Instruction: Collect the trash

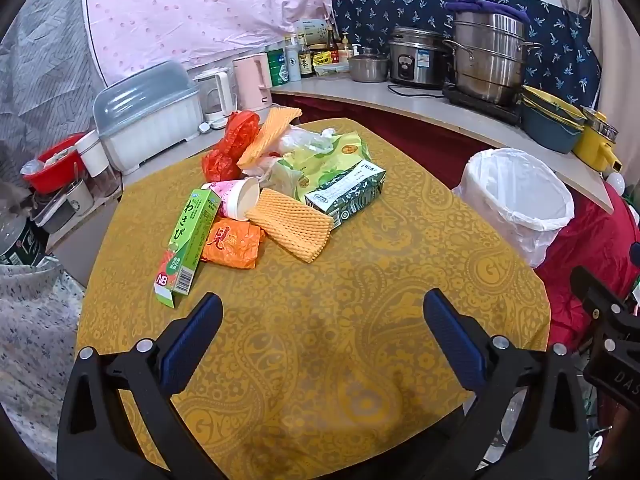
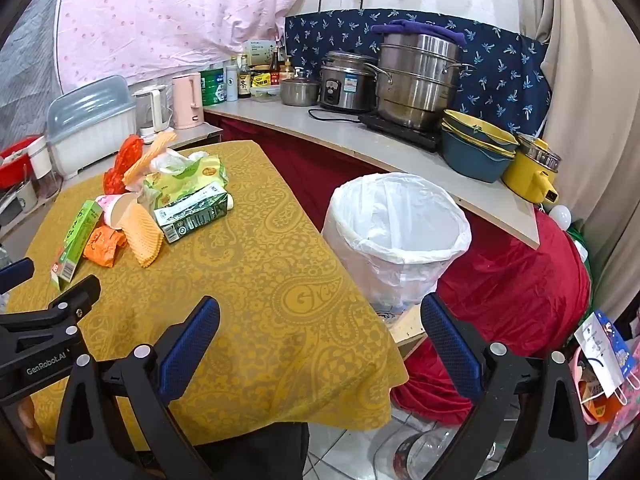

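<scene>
Both grippers — left gripper and right gripper — hang wide and empty over the near table. Nothing looks collected yet: the trash pile sits far left, the lined bin waits on the right, apparently empty.

A cramped home kitchen corner

A long counter carries a rice cooker, a stacked steel steamer pot on a hob, sauce bottles, two electric kettles and a covered dish rack; a small table under a yellow paisley cloth stands beside a bag-lined bin, with patterned fabric pinned up as a splashback.
</scene>
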{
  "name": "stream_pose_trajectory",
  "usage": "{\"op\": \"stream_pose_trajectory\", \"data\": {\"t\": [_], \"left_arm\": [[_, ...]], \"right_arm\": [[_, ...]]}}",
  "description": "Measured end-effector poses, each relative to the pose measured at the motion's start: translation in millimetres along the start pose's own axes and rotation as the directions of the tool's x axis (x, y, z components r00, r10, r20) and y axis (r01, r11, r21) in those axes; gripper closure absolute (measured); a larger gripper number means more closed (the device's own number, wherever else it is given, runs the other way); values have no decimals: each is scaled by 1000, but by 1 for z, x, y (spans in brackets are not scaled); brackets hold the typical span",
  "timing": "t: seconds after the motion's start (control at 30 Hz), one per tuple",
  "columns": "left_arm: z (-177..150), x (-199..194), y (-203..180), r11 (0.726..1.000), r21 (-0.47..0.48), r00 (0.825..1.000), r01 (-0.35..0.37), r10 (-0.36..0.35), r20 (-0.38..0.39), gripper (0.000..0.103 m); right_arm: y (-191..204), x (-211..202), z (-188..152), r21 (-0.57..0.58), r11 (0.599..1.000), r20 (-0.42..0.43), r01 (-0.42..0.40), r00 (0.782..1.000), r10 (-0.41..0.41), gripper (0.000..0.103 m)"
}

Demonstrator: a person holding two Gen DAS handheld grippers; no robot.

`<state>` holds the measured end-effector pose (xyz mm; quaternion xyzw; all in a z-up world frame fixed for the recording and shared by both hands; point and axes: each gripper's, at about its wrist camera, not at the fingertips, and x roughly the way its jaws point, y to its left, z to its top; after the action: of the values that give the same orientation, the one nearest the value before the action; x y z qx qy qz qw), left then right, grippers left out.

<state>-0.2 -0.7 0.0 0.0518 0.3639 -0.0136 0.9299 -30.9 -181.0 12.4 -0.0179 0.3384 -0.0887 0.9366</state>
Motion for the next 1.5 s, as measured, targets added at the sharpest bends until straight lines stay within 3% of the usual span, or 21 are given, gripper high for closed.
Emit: {"op": "stream_pose_trajectory", "data": {"t": [1.5], "left_arm": [[1,-6,-6,1000,-5,1000,-2,2,13,7]], "right_arm": [[-15,-3,5,12,1000,25,-2,1000,2,7]]}}
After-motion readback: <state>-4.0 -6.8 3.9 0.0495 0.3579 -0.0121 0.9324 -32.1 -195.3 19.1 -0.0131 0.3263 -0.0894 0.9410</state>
